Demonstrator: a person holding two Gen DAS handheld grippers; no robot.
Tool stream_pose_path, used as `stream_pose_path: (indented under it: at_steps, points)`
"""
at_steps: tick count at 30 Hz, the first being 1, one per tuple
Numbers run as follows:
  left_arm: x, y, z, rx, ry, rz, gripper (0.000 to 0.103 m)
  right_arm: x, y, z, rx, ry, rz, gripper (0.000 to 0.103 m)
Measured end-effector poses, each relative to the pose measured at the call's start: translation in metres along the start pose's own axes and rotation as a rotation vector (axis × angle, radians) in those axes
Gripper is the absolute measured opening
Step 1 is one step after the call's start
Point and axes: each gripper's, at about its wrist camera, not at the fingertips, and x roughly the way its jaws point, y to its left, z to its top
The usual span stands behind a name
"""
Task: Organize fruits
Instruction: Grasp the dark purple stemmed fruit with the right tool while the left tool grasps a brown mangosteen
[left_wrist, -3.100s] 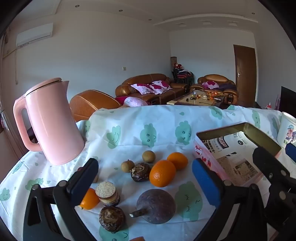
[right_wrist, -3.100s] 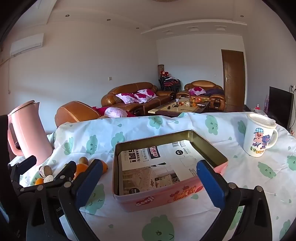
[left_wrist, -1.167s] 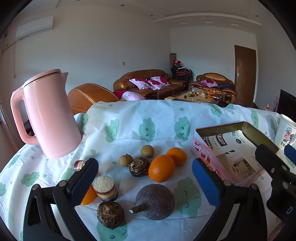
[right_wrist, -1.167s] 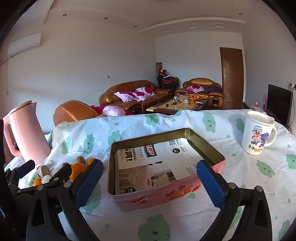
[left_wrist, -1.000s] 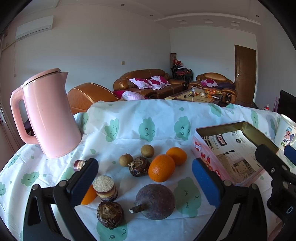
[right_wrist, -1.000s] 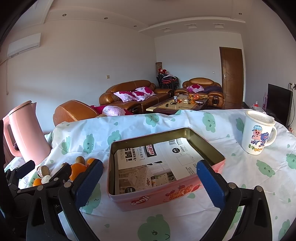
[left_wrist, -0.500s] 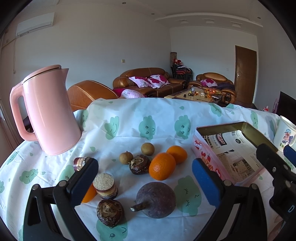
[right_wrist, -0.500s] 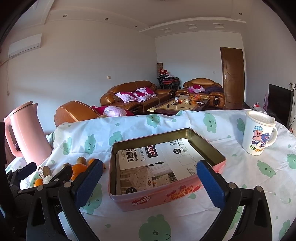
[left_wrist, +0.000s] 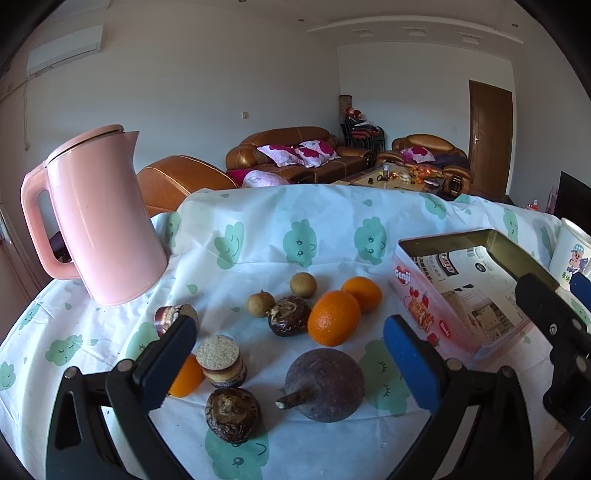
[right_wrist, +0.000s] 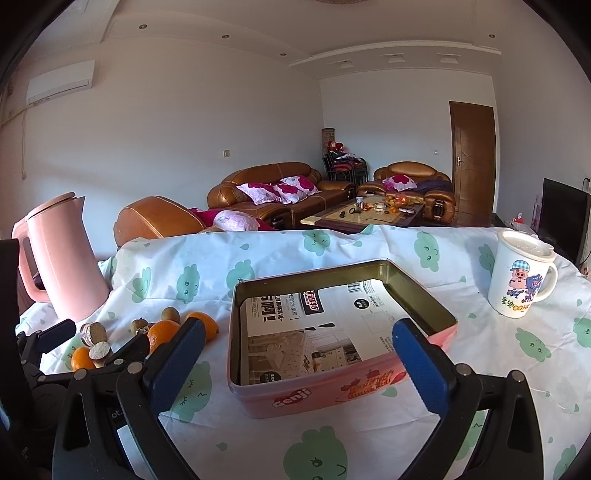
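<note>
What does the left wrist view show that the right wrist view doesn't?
Left only: the big dark purple fruit and the brown fruit nearest the camera. Right only: the whole mug and the tin's near wall. Both: pink kettle, oranges, the paper-lined tin, holding no fruit, and both grippers, left and right, open and empty.

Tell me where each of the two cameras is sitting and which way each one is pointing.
Left wrist: on the left hand-held gripper, looking forward and down at the fruit pile on the tablecloth; its open blue-padded fingers frame the view, the right hand-held gripper at the right edge.
Right wrist: on the right hand-held gripper, facing the pink tin, which holds only paper; open fingers in front, the left gripper at lower left.
Shared: tin, fruit, pink kettle, cartoon mug, sofas behind.
</note>
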Motion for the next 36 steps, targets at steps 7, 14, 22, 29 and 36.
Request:
stream_pose_path:
  at_steps: [7,14,22,29,36]
  points:
    - [-0.018,0.009,0.014,-0.011,-0.009,0.025,0.103,-0.002,0.001,0.000,-0.013,-0.007,0.017,0.102]
    - [-0.023,0.054,0.023,-0.062,-0.022,0.178,0.103,0.002,0.018,-0.003,-0.015,0.057,0.176,0.096]
    - [-0.001,0.107,0.020,-0.071,0.056,0.051,0.102,0.031,0.090,-0.018,-0.134,0.296,0.381,0.076]
    - [0.003,0.134,0.006,-0.135,0.105,-0.114,0.096,0.067,0.113,-0.032,-0.159,0.449,0.403,0.069]
    - [-0.004,0.139,-0.018,-0.237,0.170,-0.250,0.084,0.067,0.113,-0.036,-0.177,0.477,0.457,0.048]
